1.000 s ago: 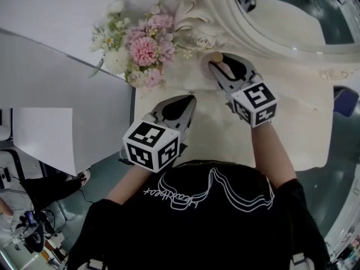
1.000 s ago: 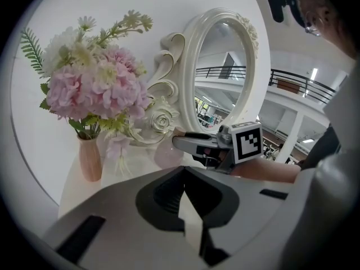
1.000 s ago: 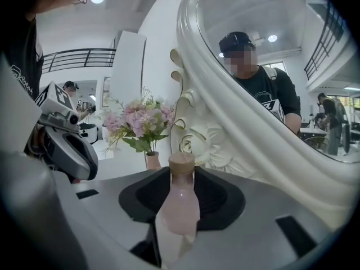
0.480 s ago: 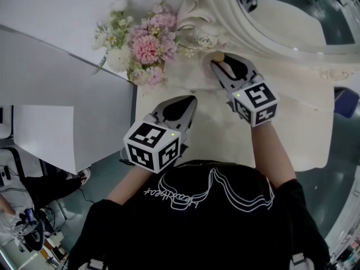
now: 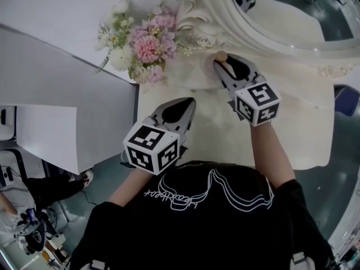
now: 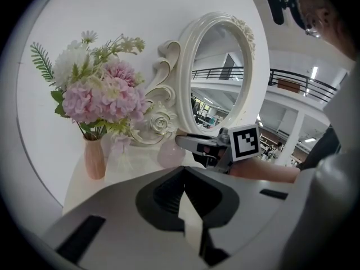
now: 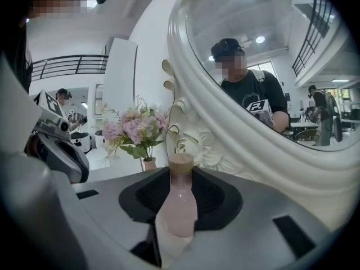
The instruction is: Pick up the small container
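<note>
Right gripper view: right claw point(image 5: 225, 64) extended forward, pinching small container point(image 7: 181, 193); left claw point(image 6: 183, 176) pressed together.

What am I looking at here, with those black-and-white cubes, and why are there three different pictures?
There is no robot here. A person holds a two-jaw gripper in each hand, and the patterned cubes are part of those grippers. The head view looks down from a camera on the person's head. The other two pictures come from cameras riding on each gripper, looking along its jaws. On the white table stand an ornate white mirror and a pink vase of flowers. The right gripper is closed on a small pink bottle with a cork-coloured stopper. The left gripper is shut and empty.
</note>
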`<state>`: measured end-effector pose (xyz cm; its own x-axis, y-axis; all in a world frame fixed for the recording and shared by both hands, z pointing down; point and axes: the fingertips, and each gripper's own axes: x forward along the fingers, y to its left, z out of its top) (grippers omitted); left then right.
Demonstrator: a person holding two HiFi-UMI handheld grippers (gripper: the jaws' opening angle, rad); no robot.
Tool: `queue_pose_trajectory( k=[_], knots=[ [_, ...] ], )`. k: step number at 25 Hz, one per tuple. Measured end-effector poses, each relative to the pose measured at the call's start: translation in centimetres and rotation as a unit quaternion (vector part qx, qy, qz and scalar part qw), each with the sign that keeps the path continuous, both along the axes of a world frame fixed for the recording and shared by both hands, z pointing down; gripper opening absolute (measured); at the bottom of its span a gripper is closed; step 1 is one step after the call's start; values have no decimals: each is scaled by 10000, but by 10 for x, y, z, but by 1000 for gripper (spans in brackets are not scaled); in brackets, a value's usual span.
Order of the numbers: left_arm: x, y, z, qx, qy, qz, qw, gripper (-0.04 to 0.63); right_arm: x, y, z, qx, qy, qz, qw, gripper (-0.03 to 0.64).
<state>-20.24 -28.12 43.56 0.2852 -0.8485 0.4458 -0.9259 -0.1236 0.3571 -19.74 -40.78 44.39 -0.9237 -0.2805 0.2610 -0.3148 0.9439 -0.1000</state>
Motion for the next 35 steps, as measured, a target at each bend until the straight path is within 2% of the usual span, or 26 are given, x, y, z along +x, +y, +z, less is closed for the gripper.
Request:
queue_pose_trajectory(
  k=[8, 17, 28, 35],
  knots=[
    [12, 8, -11, 154, -30, 4, 9999, 3, 24, 18, -29, 237, -35, 4, 9997, 123],
    [29, 25, -35, 450, -142, 14, 9989, 3, 69, 64, -67, 150, -278, -75, 9995, 123],
    [54, 53, -56, 707, -141, 27, 9974, 3, 118, 130, -72, 135, -132, -306, 9994, 124],
    [69, 67, -60, 776, -190, 74, 9968, 2, 140, 152, -65, 86, -142, -249, 9996, 124]
  ],
)
